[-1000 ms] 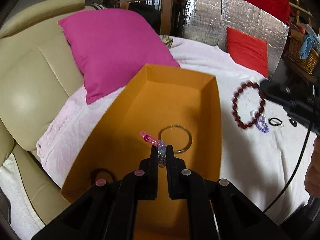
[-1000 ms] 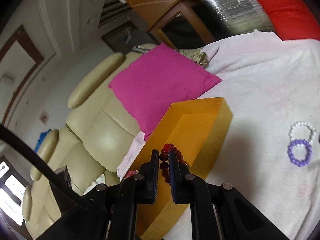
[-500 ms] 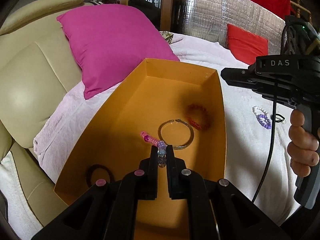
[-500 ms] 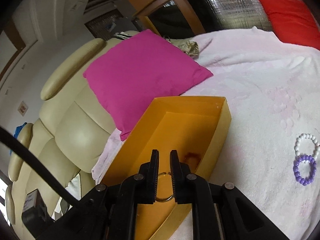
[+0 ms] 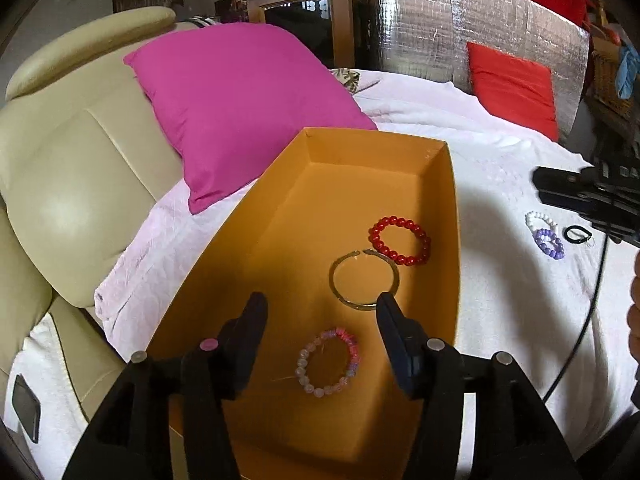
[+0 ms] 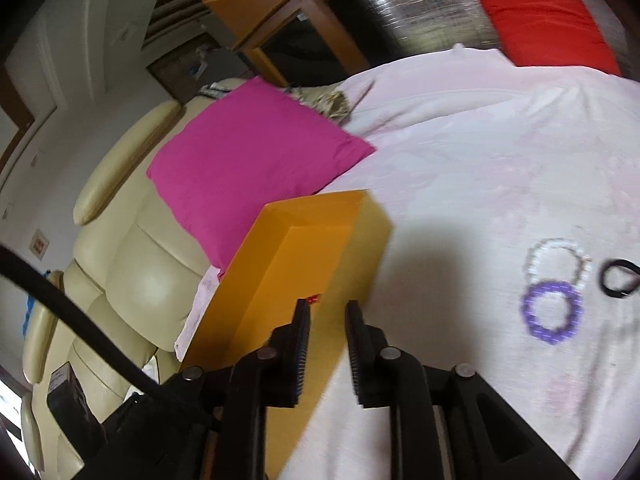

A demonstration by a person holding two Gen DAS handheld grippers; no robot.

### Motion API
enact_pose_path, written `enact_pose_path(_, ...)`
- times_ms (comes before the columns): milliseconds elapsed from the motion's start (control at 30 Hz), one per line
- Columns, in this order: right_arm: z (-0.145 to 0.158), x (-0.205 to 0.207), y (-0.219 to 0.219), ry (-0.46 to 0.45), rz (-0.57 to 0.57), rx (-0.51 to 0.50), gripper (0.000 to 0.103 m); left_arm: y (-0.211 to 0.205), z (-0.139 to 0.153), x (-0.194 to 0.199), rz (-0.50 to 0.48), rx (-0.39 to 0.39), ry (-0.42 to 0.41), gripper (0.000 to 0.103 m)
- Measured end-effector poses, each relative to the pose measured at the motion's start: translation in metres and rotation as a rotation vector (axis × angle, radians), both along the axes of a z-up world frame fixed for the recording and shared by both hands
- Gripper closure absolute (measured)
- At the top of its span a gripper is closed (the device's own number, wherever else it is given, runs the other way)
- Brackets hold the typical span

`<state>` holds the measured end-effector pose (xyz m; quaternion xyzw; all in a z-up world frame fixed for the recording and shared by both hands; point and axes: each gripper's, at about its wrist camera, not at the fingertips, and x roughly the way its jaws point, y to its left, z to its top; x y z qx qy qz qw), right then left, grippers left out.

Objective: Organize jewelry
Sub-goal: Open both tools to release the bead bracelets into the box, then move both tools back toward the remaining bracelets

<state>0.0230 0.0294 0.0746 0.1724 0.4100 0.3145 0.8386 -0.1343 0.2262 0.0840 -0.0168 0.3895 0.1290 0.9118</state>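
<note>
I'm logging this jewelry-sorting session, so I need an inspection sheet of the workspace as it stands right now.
Surface: pale pink blanket spread over a cushioned seat.
Job's things: orange box holds a red bead bracelet, a metal bangle and a pink bead bracelet; a white bead bracelet, a purple bead bracelet and a black hair tie lie on the blanket.
Clutter: nothing seen.
Grippers: left gripper jaws opening, pink bracelet lying free below; right gripper jaws opening, empty.
Cables: black cable trails across the blanket.
Surroundings: magenta pillow, red cushion, beige armchair.
</note>
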Motion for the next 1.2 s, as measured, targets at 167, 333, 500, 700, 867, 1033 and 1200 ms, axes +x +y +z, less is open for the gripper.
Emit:
enact_pose_path(167, -0.004, -0.002, -0.051, 0.018, -0.070, 0.010, 0.077, -0.016, 0.007, 0.004, -0.011, 0.043, 0.007, 0.045)
enact_pose_path(333, -0.009, -0.007, -0.105, 0.031, -0.160, 0.035, 0.055, -0.038, 0.019, 0.007, -0.030, 0.091, 0.006, 0.042)
enact_pose_path(500, -0.018, -0.012, -0.152, 0.047, -0.237, 0.087, 0.055, -0.065, 0.033, 0.011, -0.065, 0.146, 0.004, 0.042)
enact_pose_path(700, -0.018, -0.018, -0.184, 0.026, -0.271, 0.078, 0.055, -0.108, 0.051, 0.016, -0.125, 0.214, -0.011, 0.041)
enact_pose_path(867, -0.013, -0.024, -0.210, 0.010, -0.291, 0.068, 0.055, -0.147, 0.061, 0.020, -0.193, 0.270, -0.023, 0.041)
enact_pose_path(1033, -0.007, -0.032, -0.237, -0.001, -0.315, 0.070, 0.055, -0.187, 0.068, 0.024, -0.264, 0.324, -0.034, 0.041)
enact_pose_path(1200, -0.002, -0.037, -0.259, -0.002, -0.343, 0.079, 0.055, -0.219, 0.071, 0.043, -0.321, 0.345, -0.076, 0.032)
